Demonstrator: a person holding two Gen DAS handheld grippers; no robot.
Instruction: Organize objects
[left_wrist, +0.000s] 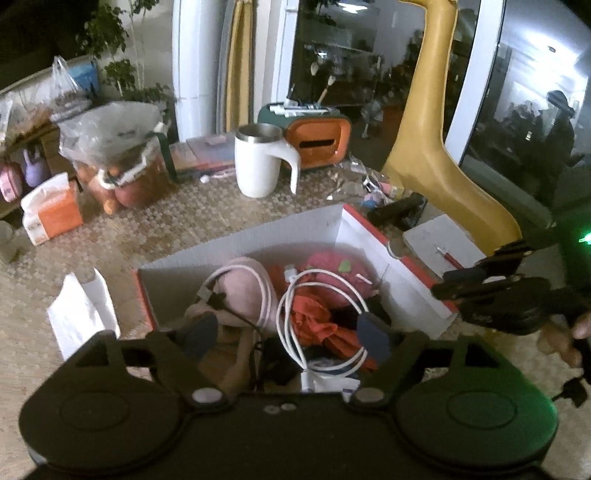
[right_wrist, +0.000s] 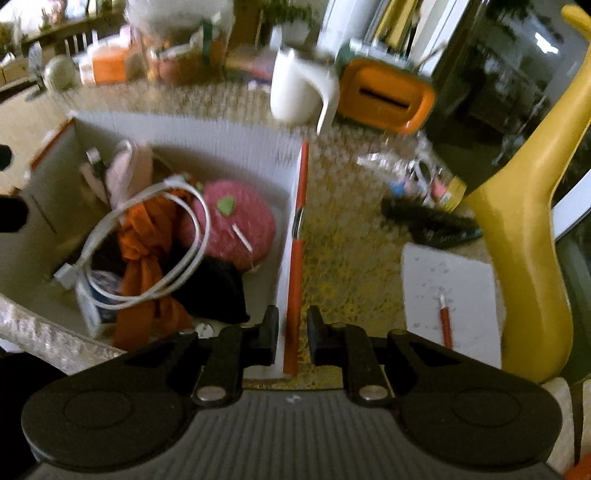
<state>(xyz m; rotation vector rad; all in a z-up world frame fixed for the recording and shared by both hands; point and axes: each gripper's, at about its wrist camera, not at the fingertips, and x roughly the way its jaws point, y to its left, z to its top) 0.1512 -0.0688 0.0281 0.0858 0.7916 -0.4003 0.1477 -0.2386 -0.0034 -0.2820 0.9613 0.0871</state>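
1. My left gripper (left_wrist: 291, 332) hangs over the open box (left_wrist: 236, 240) with its fingers spread wide and nothing between them; the white cable (left_wrist: 295, 314) coils just beneath.
2. My right gripper (right_wrist: 292, 334) sits at the box's right wall (right_wrist: 295, 258). Its fingers stand one on each side of that red-edged wall with a narrow gap; I judge it not clamped, though the blur makes contact hard to rule out.
3. Already in the box, as far as I can see: the white cable, an orange cloth (right_wrist: 147, 236), a pink plush (right_wrist: 236, 221) with a green patch, a pale pink item (left_wrist: 243, 284) at the back, and something black (right_wrist: 218, 284) near the front.
4. Left outside on the woven mat (left_wrist: 155, 221): a white mug (left_wrist: 258, 162), an orange-fronted case (left_wrist: 319, 142), a tissue pack (left_wrist: 51, 210), a bag of fruit (left_wrist: 122, 166), a dark object (left_wrist: 399, 210) and small clutter near the yellow giraffe figure (left_wrist: 436, 140).
5. A notepad (right_wrist: 450, 295) with a red pen (right_wrist: 445, 321) lies just right of the box.
6. My judgement: the sorting is partway through, with soft items and the cable packed, and several loose things yet to be dealt with.
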